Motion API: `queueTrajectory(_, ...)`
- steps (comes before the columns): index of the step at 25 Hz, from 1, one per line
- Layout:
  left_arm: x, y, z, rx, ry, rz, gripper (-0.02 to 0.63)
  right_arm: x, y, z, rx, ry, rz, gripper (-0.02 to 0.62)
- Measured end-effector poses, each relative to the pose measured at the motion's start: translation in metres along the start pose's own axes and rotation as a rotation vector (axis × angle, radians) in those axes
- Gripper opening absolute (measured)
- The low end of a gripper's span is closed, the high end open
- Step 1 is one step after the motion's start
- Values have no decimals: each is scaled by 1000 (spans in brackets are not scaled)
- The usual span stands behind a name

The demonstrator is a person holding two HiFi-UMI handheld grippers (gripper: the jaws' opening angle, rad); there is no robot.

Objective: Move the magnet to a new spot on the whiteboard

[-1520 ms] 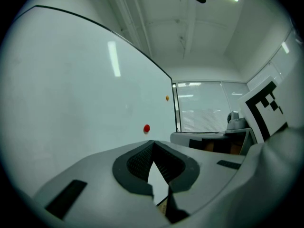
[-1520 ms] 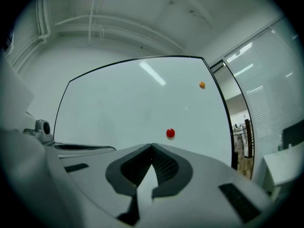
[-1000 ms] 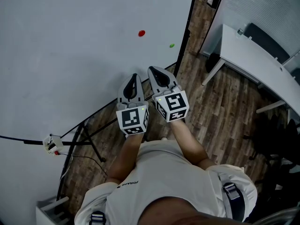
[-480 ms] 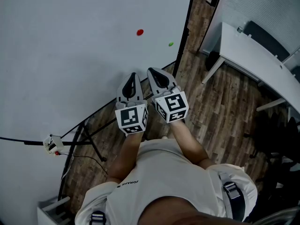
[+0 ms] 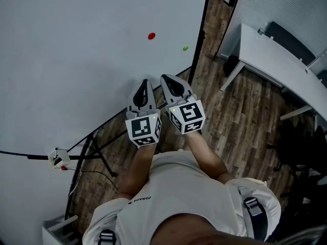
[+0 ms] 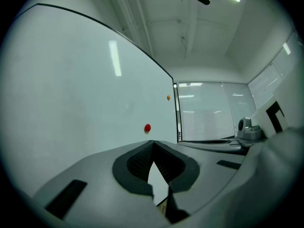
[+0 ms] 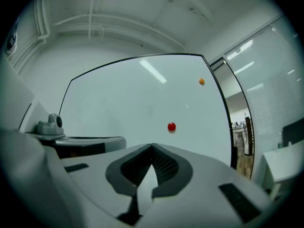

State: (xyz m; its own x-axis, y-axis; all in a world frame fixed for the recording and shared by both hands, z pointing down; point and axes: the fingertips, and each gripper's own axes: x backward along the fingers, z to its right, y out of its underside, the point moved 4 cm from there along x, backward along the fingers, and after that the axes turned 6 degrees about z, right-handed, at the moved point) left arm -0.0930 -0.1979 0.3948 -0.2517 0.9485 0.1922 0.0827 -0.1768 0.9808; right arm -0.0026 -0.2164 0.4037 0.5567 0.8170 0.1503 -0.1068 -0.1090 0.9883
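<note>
- Red magnet (image 5: 152, 35): stuck on whiteboard (image 5: 76, 60) near its right edge, well apart from both grippers.
- Left gripper (image 5: 145, 82), right gripper (image 5: 166, 77): I hold them side by side, jaws together and empty, aimed boardward. I judge this a neutral pose.

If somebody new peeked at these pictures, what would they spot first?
Probably the big whiteboard filling the left of the head view, with a red magnet and a smaller magnet near its right edge. Next come the left tongs and right tongs, held side by side below the magnets, both shut and empty.
</note>
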Motion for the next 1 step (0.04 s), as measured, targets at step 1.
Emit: queueTrajectory(1, 0, 0, 0, -1, 2, 1, 2, 0, 0, 0, 0, 0, 0, 12)
